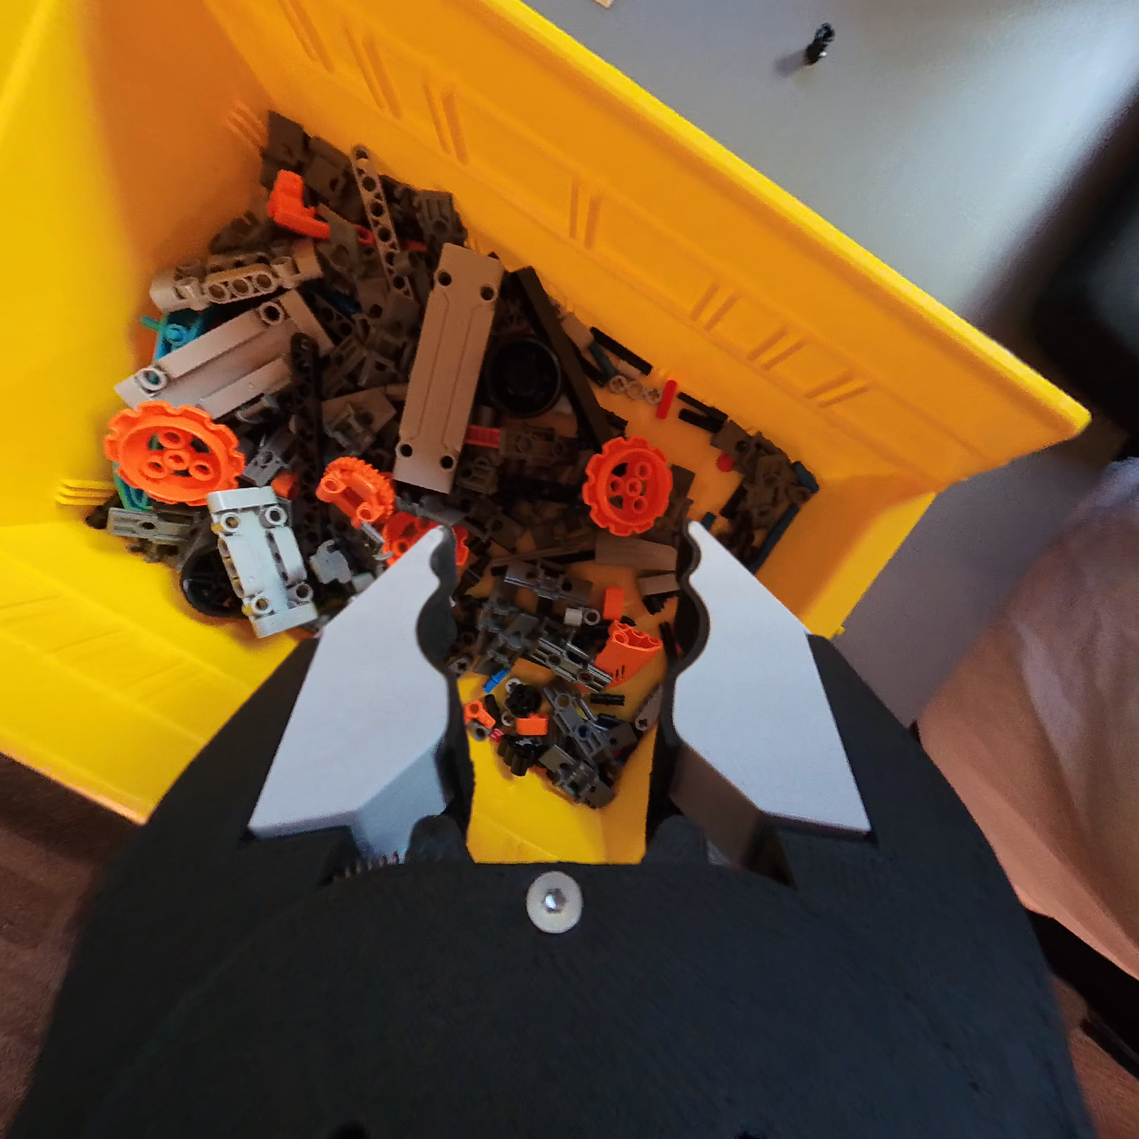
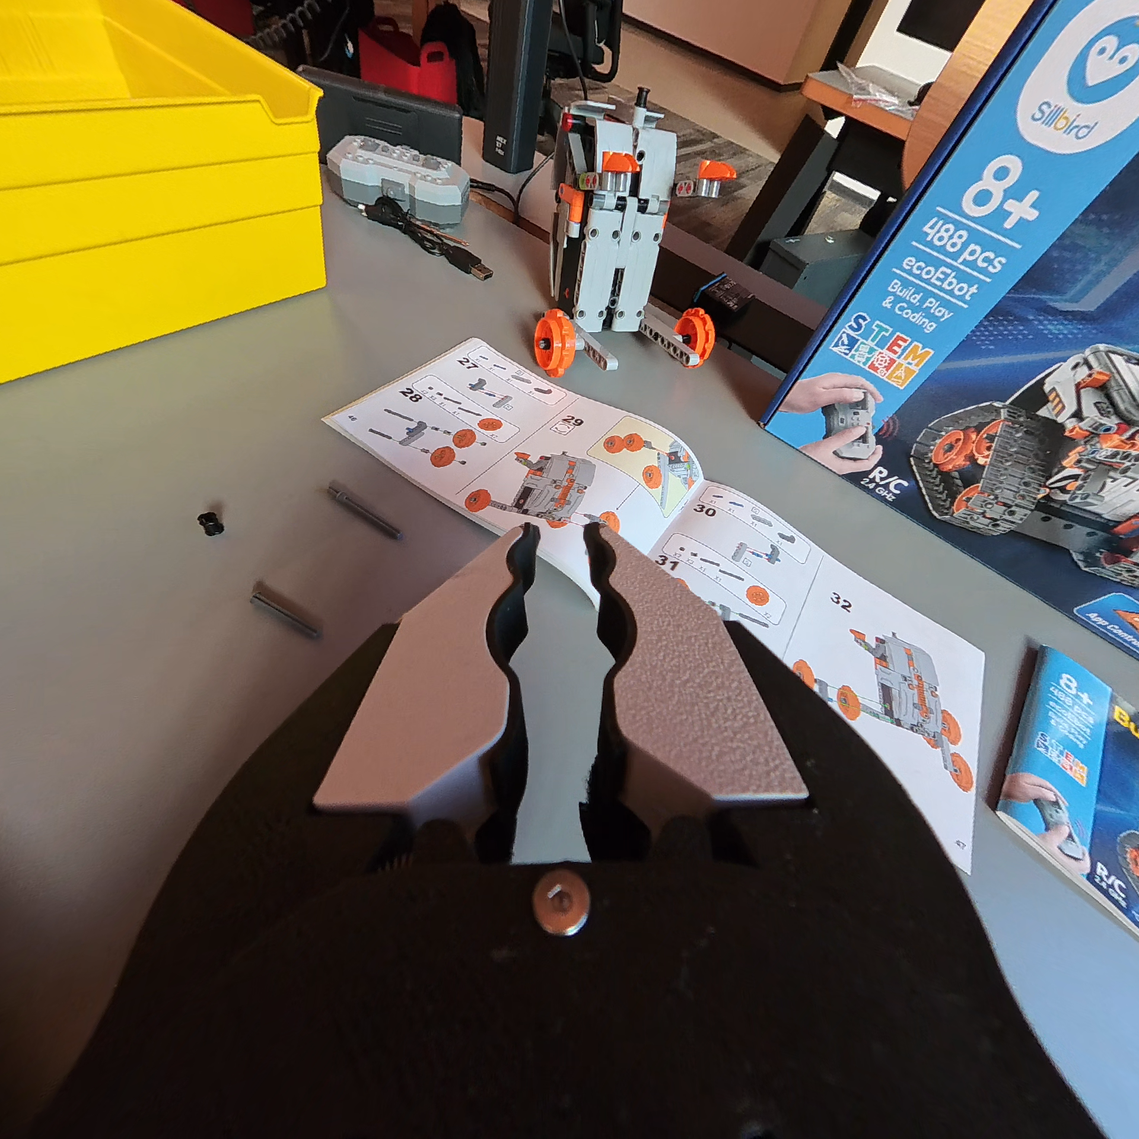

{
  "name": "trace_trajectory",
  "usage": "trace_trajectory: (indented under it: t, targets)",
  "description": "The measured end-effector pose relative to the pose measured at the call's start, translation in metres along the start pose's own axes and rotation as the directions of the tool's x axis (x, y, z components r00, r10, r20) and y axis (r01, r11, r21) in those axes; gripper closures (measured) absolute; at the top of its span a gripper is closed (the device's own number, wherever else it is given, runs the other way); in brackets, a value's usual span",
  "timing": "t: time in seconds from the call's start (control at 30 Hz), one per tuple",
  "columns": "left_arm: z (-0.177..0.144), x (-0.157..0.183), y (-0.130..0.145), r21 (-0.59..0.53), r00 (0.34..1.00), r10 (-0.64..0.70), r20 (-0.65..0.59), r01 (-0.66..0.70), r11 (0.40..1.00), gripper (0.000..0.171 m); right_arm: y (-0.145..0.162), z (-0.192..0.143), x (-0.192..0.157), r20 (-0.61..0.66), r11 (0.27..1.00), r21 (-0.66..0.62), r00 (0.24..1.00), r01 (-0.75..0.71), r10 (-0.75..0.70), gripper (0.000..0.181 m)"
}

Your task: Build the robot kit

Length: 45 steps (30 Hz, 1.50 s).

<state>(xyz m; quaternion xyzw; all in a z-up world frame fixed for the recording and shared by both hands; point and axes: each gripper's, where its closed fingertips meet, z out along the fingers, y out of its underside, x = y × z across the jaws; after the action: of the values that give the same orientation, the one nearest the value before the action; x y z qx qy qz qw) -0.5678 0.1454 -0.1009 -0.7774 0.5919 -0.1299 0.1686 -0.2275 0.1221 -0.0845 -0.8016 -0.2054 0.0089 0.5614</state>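
My left gripper (image 1: pixel 567 536) is open and empty, held above a yellow bin (image 1: pixel 678 203) full of loose building-kit parts: grey beams, dark connectors, orange gear wheels (image 1: pixel 627 484) and a long grey panel (image 1: pixel 447 370). An orange curved piece (image 1: pixel 635 653) lies between its fingers. My right gripper (image 2: pixel 558 533) hovers over a grey table (image 2: pixel 154 468), its jaws slightly apart with nothing between them, its tips over an open instruction booklet (image 2: pixel 832 622). Two dark grey axles (image 2: pixel 363 510) (image 2: pixel 286 610) and a small black connector (image 2: pixel 211 522) lie to its left.
A partly built grey and orange model (image 2: pixel 610 246) stands beyond the booklet. A grey battery unit (image 2: pixel 400 179) with a cable sits by the yellow bin (image 2: pixel 160 246). A blue kit box (image 2: pixel 986 277) stands at right, with a small blue booklet (image 2: pixel 1072 783) in front. A black pin (image 1: pixel 816 43) lies on the table. About 35 centimetres separates my left fingertips from my right. The black pin (image 1: pixel 816 43) is about 15 centimetres from my right fingertips. It is also in sight in the right wrist view (image 2: pixel 209 523).
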Motion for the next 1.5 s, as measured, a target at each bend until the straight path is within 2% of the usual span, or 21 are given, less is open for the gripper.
trace_trajectory:
  t: [0.03,0.13,0.23,0.33,0.47,0.57,0.67,0.87,1.2,1.3,1.37,1.5]
  targets:
    - [0.000,0.003,0.000,0.003,1.000,0.006,-0.019,-0.006,1.000,0.109,0.000,0.000,-0.001,0.002,1.000,0.001,1.000,0.001,-0.001,0.166]
    - [0.006,0.015,-0.004,0.010,0.995,0.047,-0.091,-0.046,0.999,0.103,-0.001,0.001,-0.002,0.003,1.000,0.000,1.000,0.011,-0.011,0.166]
    - [0.021,0.026,-0.007,-0.006,0.982,0.146,-0.117,-0.148,0.989,0.068,0.000,0.001,-0.002,0.005,1.000,-0.001,1.000,0.010,-0.010,0.166]
    - [0.032,0.033,-0.006,-0.039,0.963,0.251,-0.096,-0.256,0.966,0.066,0.001,0.002,-0.002,0.009,1.000,0.002,1.000,-0.003,0.003,0.166]
    - [0.037,0.040,-0.008,-0.043,0.960,0.257,-0.114,-0.263,0.964,0.066,-0.001,0.003,-0.003,0.018,1.000,0.012,1.000,-0.014,0.013,0.166]
    - [0.037,0.032,-0.006,-0.070,0.959,0.275,-0.074,-0.280,0.957,0.070,-0.003,0.003,-0.001,0.003,1.000,0.029,1.000,-0.006,0.006,0.166]
    - [0.035,0.030,-0.006,-0.065,0.956,0.286,-0.064,-0.290,0.955,0.088,-0.002,0.005,0.004,-0.001,0.998,0.047,0.999,-0.045,0.045,0.166]
    - [0.037,0.017,-0.007,-0.054,0.971,0.239,-0.011,-0.239,0.970,0.103,-0.006,0.004,0.013,-0.001,0.988,0.099,0.992,-0.122,0.123,0.167]
    - [0.044,0.009,0.009,-0.106,0.986,0.165,-0.003,-0.164,0.981,0.133,-0.017,-0.001,0.012,0.020,0.977,0.163,0.990,-0.140,0.138,0.167]
    - [0.044,0.009,0.009,-0.118,0.988,0.157,-0.001,-0.156,0.981,0.136,-0.021,-0.004,0.010,0.032,0.973,0.180,0.990,-0.142,0.138,0.167]
    - [0.045,0.013,0.010,-0.129,0.988,0.155,-0.025,-0.157,0.979,0.149,-0.022,-0.005,0.009,0.036,0.973,0.181,0.990,-0.143,0.139,0.167]
    - [0.043,0.013,0.012,-0.161,0.988,0.155,-0.014,-0.156,0.975,0.152,-0.024,-0.007,0.009,0.041,0.970,0.193,0.989,-0.147,0.142,0.167]
